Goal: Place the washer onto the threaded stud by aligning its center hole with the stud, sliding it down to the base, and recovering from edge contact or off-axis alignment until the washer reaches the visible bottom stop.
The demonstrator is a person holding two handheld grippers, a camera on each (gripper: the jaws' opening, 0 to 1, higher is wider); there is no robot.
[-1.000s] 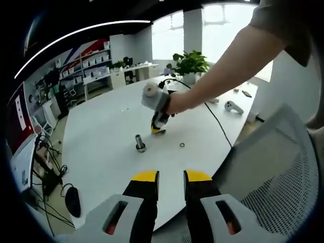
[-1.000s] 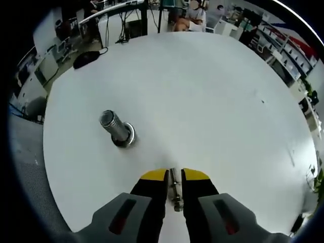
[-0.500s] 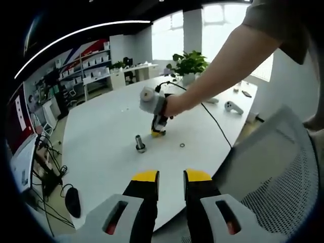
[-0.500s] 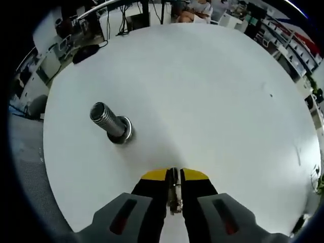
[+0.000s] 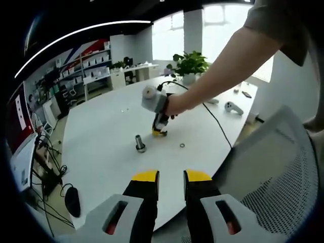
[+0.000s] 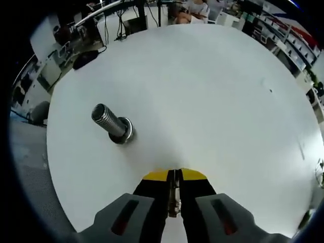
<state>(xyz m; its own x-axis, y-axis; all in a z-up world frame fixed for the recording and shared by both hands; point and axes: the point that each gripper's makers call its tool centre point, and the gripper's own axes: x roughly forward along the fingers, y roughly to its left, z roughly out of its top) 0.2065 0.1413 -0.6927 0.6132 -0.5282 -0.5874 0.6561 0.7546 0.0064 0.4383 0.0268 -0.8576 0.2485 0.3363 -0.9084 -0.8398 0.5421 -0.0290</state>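
Right gripper: While it hangs above the desk, the right gripper has its yellow-tipped fingers pinched nearly together on the washer, which stands on edge as a thin metal sliver in the slot between them.

Washer pose: Seen edge-on, so its centre hole faces sideways across the fingers, not down toward the desk; I judge it needs turning flat before it can drop over anything, though the sliver is too thin to read its tilt well.

Key relation: The threaded stud lies ahead of the right gripper's fingers and off to their left in the right gripper view, well apart from the washer, with bare desk between.

Stud axis: It stands on a round base collar on the desk; its threaded top leans toward the upper left of the view, which is probably the lens and the camera's angle, not a true lean.

Nearer arm: The right one by far. In the left gripper view the right gripper hovers just beside the stud, held by the person's hand.

Left gripper: The left gripper sits back at the near desk edge, fingers a little apart with nothing between them, far from the stud.

Farther off: A second small ring lies flat on the desk to the right of the stud.
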